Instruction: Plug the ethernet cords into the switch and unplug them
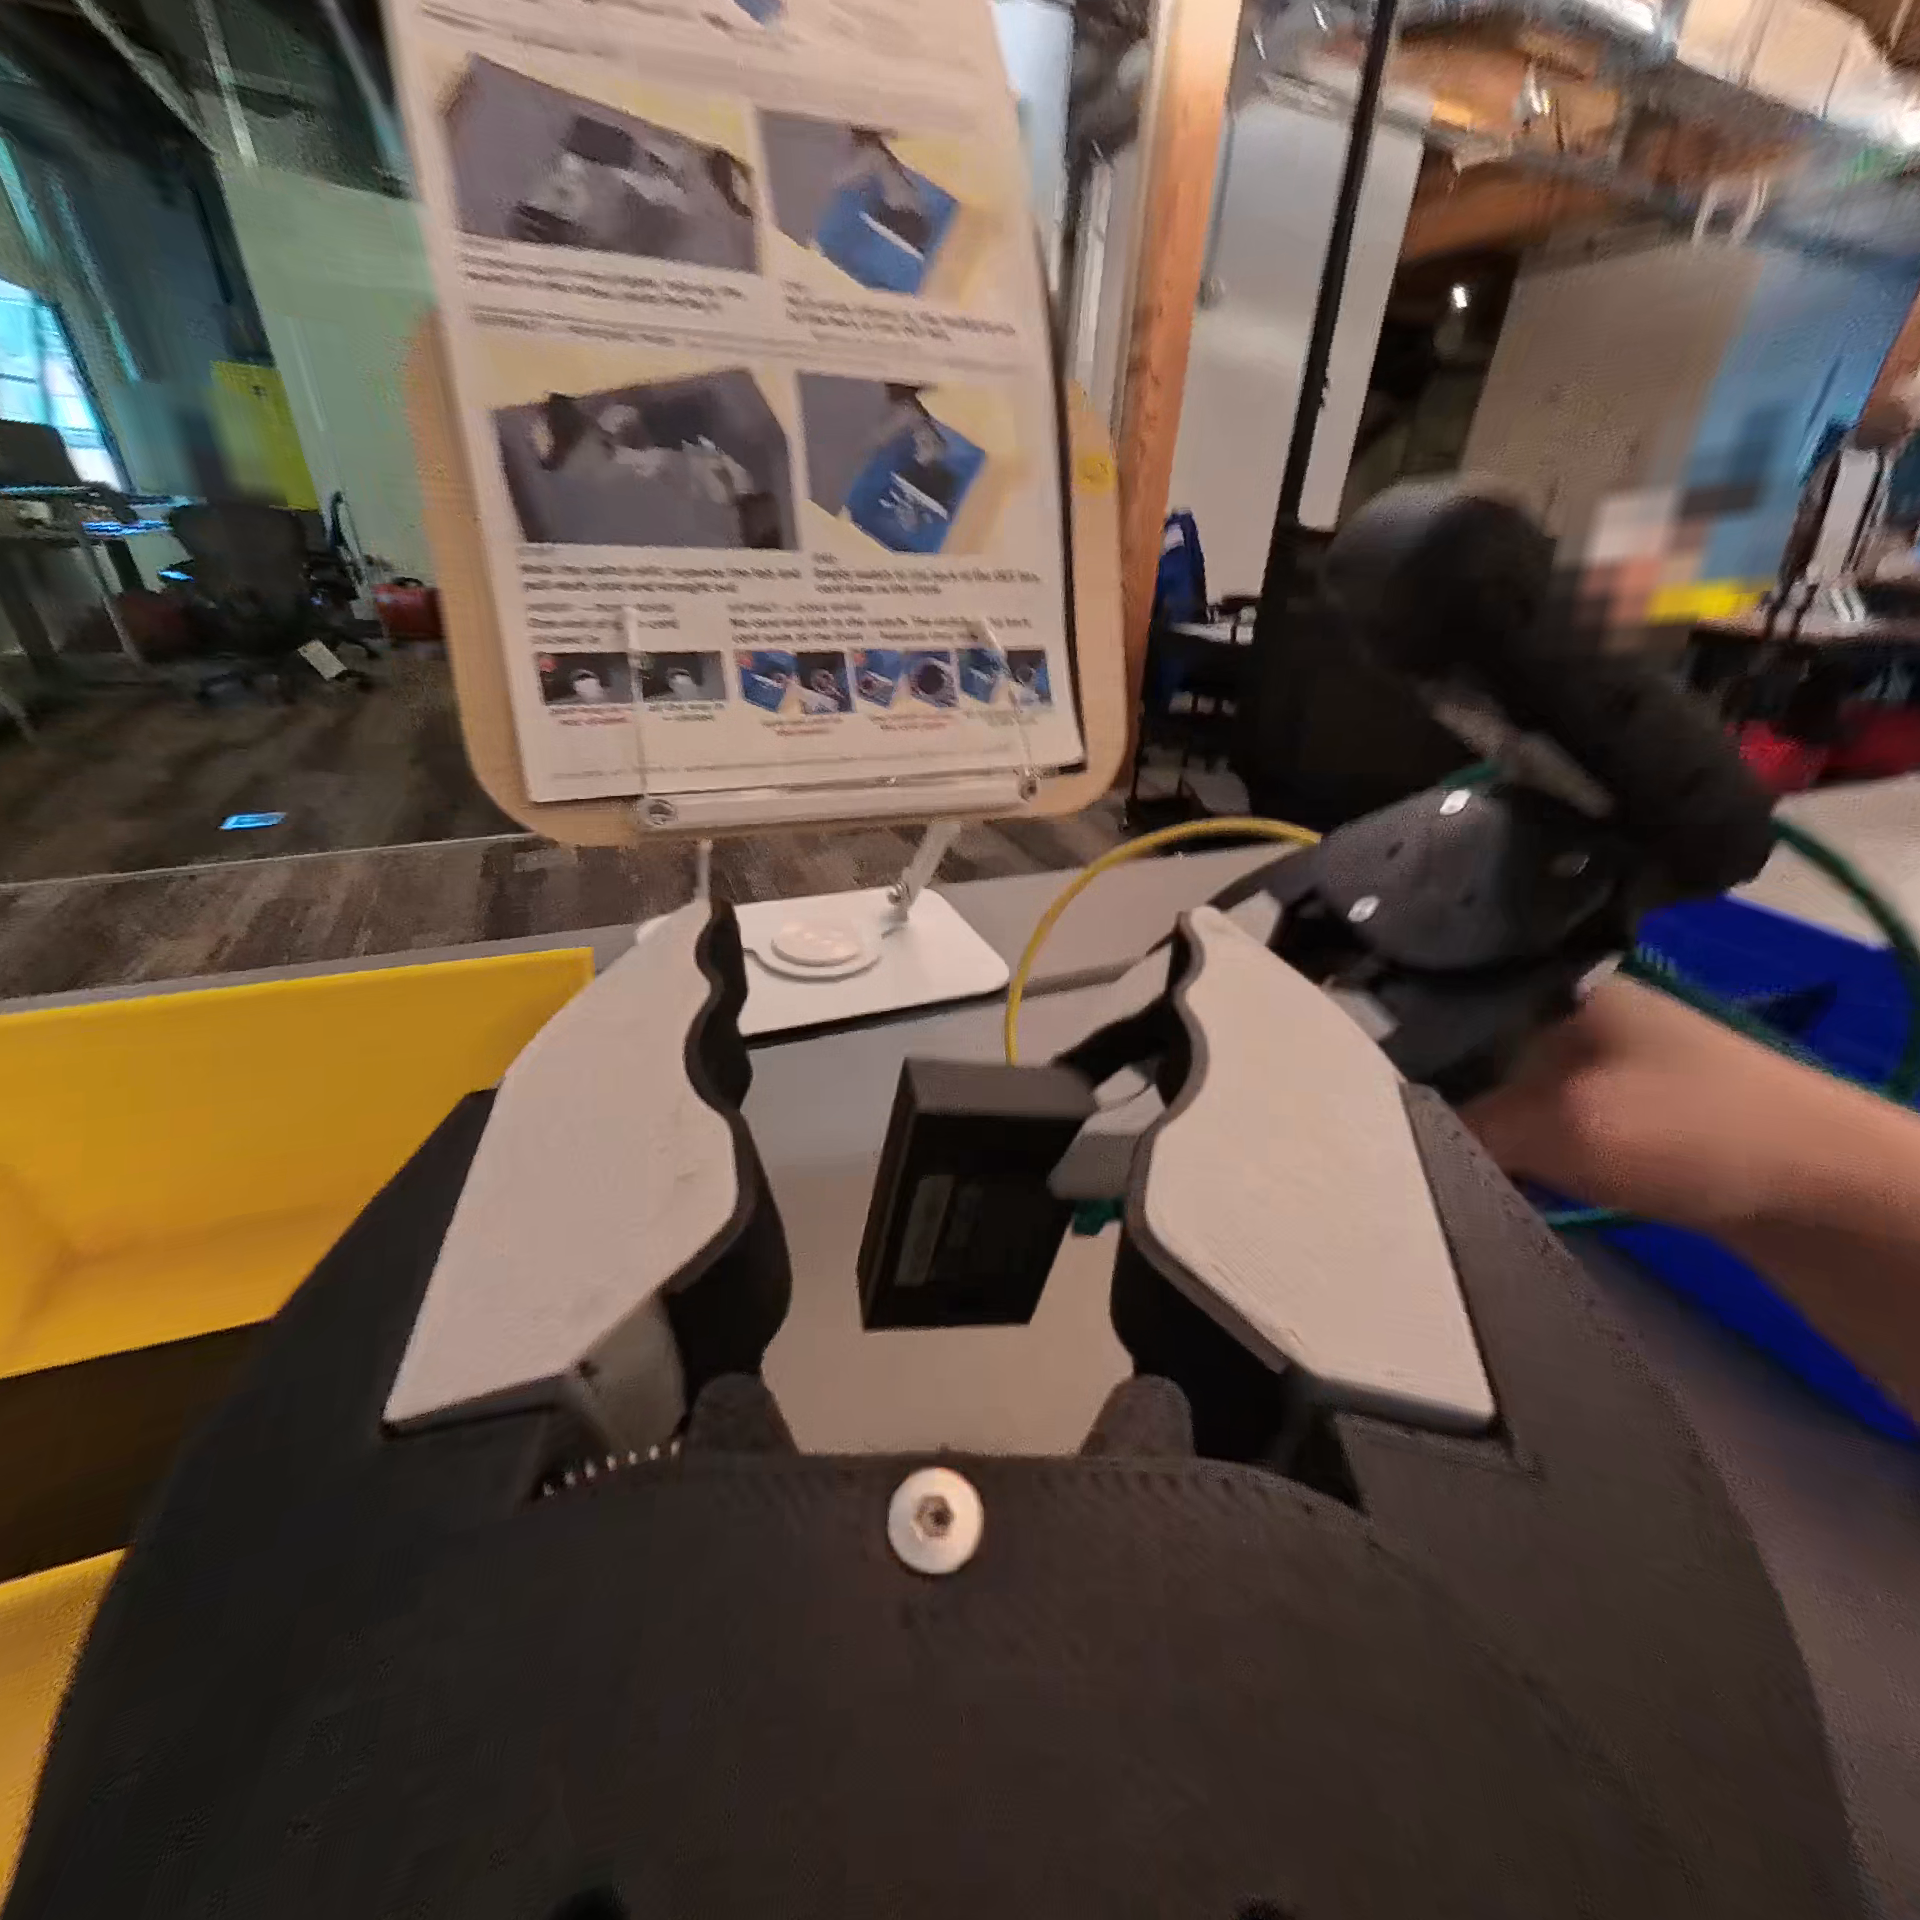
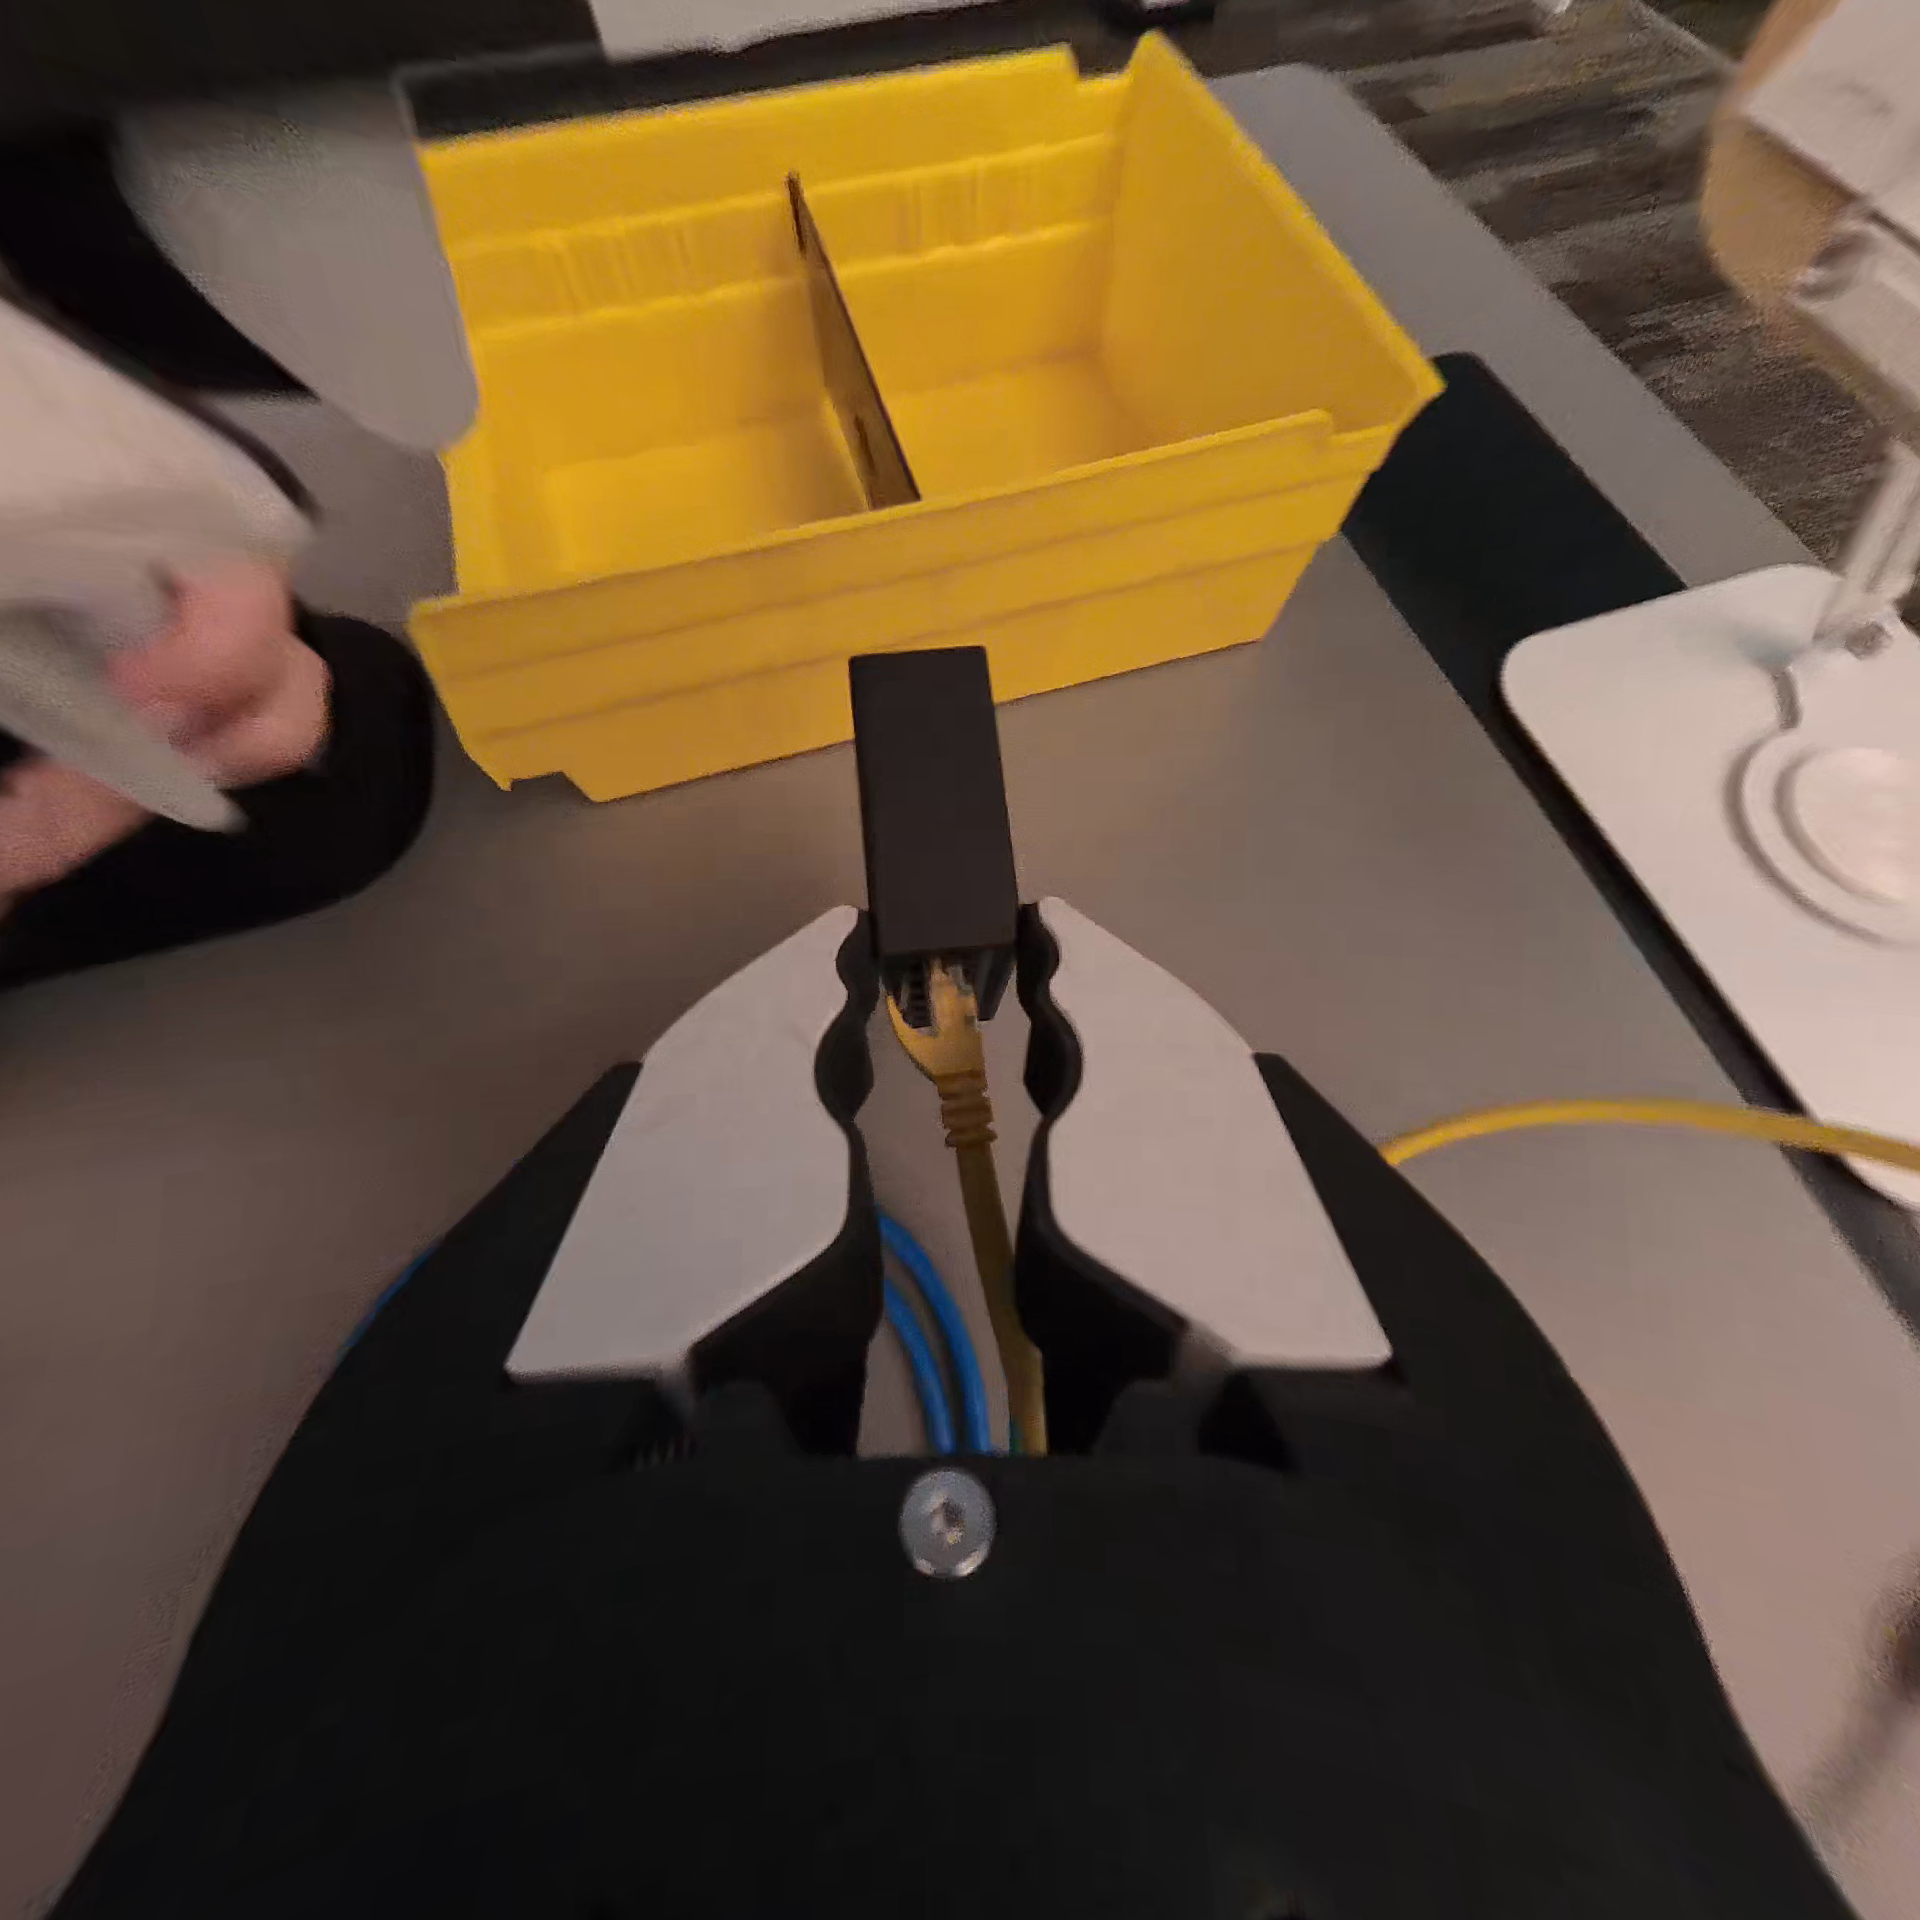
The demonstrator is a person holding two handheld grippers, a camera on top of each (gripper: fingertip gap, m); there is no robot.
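The black switch (image 2: 935,800) is clamped at its port end between the fingers of my right gripper (image 2: 945,935), which is shut on it. A yellow ethernet cord (image 2: 971,1122) is plugged into one port and runs back between the fingers. Blue cords (image 2: 935,1340) lie under the gripper. In the left wrist view the switch (image 1: 966,1205) sits tilted between the wide-open fingers of my left gripper (image 1: 956,925), which does not touch it. The right gripper (image 1: 1101,1101) holds it from the right. A green plug (image 1: 1096,1216) shows at the switch's right side.
A yellow divided bin (image 2: 831,665) stands just beyond the switch on the grey table. A blue bin (image 1: 1787,987) is at the right. A document stand (image 1: 748,416) with a white base (image 2: 1714,779) is behind. A green cord (image 1: 1860,935) loops near the right hand. The gap from one gripper's tips to the other's is roughly 11 cm.
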